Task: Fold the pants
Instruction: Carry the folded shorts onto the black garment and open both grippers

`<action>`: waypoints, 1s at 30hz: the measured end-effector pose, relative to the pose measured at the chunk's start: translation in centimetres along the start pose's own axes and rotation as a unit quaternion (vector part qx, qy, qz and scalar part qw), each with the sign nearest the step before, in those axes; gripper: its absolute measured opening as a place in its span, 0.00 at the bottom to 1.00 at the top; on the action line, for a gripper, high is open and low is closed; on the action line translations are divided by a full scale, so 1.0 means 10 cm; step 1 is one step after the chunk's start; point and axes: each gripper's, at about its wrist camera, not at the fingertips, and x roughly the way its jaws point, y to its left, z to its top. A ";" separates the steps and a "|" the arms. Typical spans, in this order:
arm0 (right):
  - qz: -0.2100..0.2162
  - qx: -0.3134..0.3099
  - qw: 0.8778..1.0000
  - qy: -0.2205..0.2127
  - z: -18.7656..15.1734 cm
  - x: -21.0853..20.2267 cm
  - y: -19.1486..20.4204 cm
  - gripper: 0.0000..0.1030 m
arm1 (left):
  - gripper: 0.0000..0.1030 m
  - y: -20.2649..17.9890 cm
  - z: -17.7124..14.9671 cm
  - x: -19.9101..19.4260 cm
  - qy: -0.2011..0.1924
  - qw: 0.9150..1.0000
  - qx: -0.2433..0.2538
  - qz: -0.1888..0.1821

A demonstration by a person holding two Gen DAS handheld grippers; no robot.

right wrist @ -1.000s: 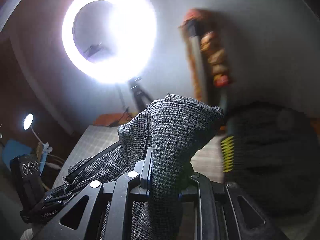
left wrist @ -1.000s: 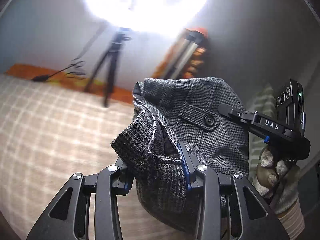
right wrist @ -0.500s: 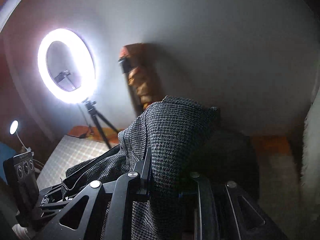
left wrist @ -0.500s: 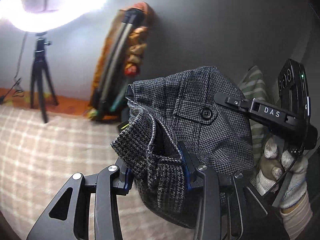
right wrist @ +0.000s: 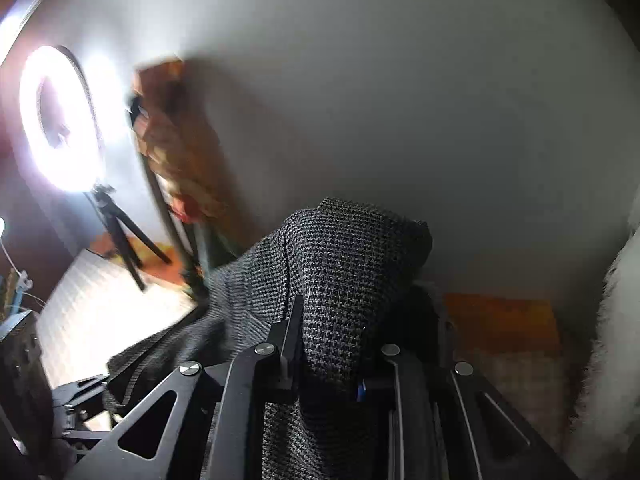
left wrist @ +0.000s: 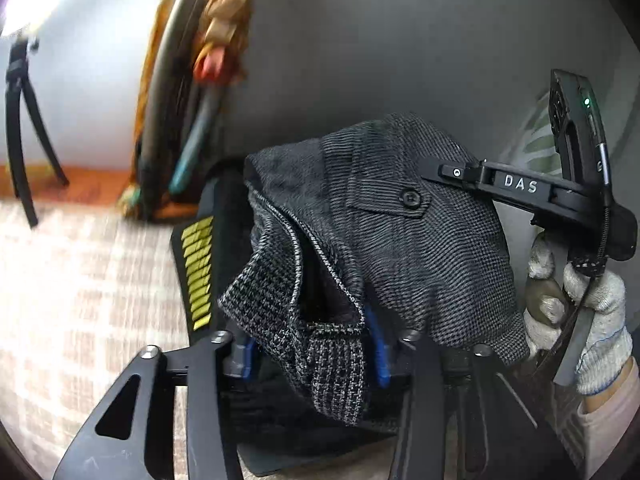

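Note:
The pants [left wrist: 400,232] are grey houndstooth cloth with a buttoned pocket flap. My left gripper [left wrist: 312,344] is shut on a bunched edge of them and holds it up in the air. My right gripper [right wrist: 328,376] is shut on another fold of the pants [right wrist: 344,280], also lifted. In the left wrist view the right gripper's body and the gloved hand [left wrist: 576,304] holding it show close on the right, behind the cloth. The rest of the pants hangs out of sight below.
A checked bedspread [left wrist: 80,300] lies below on the left. A ring light [right wrist: 56,120] on a tripod [right wrist: 120,236] stands at the back left. A rolled orange bundle [left wrist: 192,80] leans on the grey wall. A black bag with yellow stripes [left wrist: 198,268] is behind the pants.
Both grippers have swung to the right with the pants still held; the ring light and tripod have slid left in both views. The black bag has come into the left wrist view.

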 end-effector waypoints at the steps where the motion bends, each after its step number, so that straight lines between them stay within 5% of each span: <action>1: -0.020 0.000 1.000 0.011 -0.04 0.09 -0.04 0.31 | 0.48 0.02 -0.02 0.01 0.004 1.000 -0.005 0.004; 4: -0.057 -0.005 0.998 0.020 -0.13 0.18 -0.09 0.50 | 0.63 0.07 -0.05 -0.06 0.003 1.000 -0.005 0.022; 6: -0.091 -0.002 0.996 0.009 -0.16 0.11 -0.10 0.74 | 0.66 0.12 -0.07 -0.18 0.000 1.000 0.002 0.028; 12: -0.124 0.013 0.992 -0.002 -0.23 -0.24 -0.17 0.78 | 0.74 0.25 -0.05 -0.41 -0.003 0.997 0.009 0.072; 30: -0.069 0.054 0.995 -0.050 -0.98 -1.49 0.36 0.85 | 0.72 0.55 -0.06 -1.59 -0.010 0.996 0.046 0.081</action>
